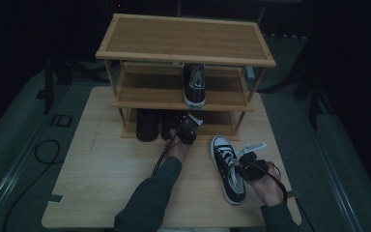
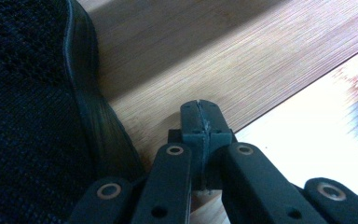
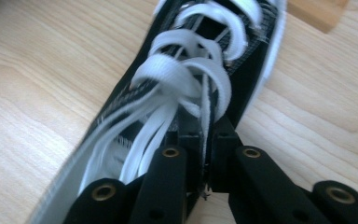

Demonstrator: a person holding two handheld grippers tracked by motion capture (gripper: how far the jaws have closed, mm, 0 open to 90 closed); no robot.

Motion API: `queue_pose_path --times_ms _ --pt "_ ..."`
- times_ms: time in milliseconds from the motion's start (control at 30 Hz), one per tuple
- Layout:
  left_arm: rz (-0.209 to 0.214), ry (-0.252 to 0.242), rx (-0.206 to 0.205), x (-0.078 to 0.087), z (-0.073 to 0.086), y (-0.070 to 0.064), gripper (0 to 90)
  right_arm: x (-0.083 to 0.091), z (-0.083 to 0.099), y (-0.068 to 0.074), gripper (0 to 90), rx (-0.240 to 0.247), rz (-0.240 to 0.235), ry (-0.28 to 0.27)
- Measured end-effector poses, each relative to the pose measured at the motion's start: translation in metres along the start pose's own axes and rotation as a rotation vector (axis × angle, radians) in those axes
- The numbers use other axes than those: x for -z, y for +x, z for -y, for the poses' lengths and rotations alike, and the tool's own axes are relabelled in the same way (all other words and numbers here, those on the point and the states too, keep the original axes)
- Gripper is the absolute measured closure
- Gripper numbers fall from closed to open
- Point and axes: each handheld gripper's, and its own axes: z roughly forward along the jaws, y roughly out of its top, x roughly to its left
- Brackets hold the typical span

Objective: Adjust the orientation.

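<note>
A dim staged recording room: a wooden shoe rack (image 1: 183, 48) on a table (image 1: 101, 164), cables across the floor.

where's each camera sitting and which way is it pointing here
High view: above the person's side of the table, facing forward and down at the shoe rack; both forearms enter from below.
Left gripper view: rides the left gripper, looking along its shut jaws at the rack's bottom shelf beside a black shoe.
Right gripper view: rides the right gripper, looking along the laced sneaker, jaws shut on its side wall.
Shared: the high view also shows that sneaker and both grippers.
</note>
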Motion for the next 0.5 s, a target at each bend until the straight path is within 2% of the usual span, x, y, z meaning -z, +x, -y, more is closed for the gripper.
queue_pose_path --times_ms 200,500 --pt "-0.001 0.0 0.0 0.0 0.0 -0.0002 90.0 0.0021 0.0043 -0.0108 88.0 -0.034 -0.06 -0.027" --pt "-0.002 -0.001 0.004 0.0 0.0001 -0.0003 90.0 0.0019 0.0039 -0.011 88.1 -0.031 -0.06 -0.024"
